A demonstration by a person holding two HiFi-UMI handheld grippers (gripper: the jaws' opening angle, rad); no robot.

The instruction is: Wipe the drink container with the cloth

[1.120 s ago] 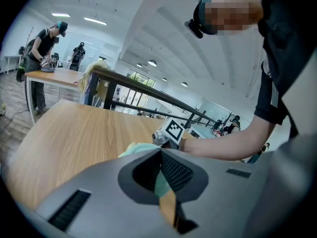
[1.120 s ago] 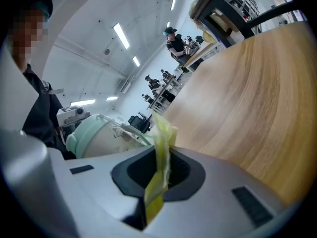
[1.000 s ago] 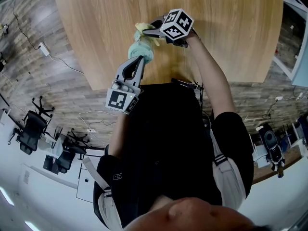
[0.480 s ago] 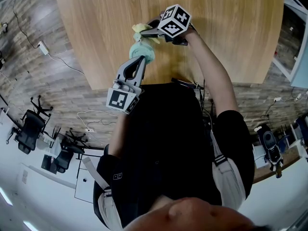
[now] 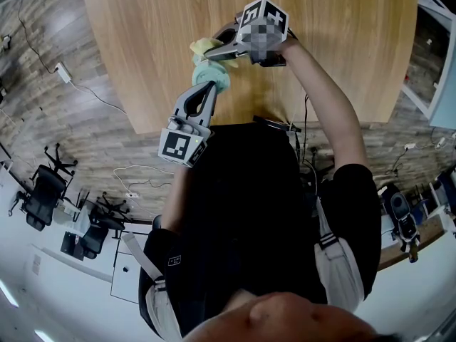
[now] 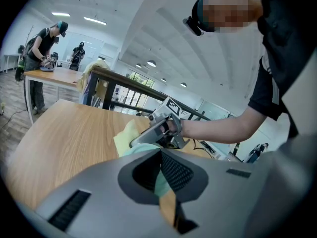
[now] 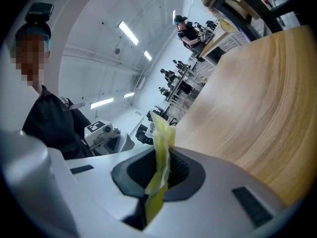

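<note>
Over the near part of the wooden table (image 5: 142,27), my left gripper (image 5: 208,86) is shut on a mint-green drink container (image 5: 211,73). In the left gripper view the container (image 6: 134,150) sits between the dark pads. My right gripper (image 5: 214,51) comes in from the right, shut on a yellow cloth (image 5: 202,46) that lies against the container's far top side. In the right gripper view the cloth (image 7: 161,148) stands pinched between the jaws. The left gripper view shows the cloth (image 6: 126,136) draped just beyond the container, under the right gripper (image 6: 148,135).
The table's near edge (image 5: 256,123) runs just below the grippers, with bare wood (image 5: 342,41) to the right and far side. Cables (image 5: 85,91) lie on the floor at left. Office chairs (image 5: 46,187) stand lower left. Other people work at distant tables (image 6: 49,71).
My right gripper has shifted a little up and away across the table, carrying the cloth along the container's top. The left gripper and container have held still.
</note>
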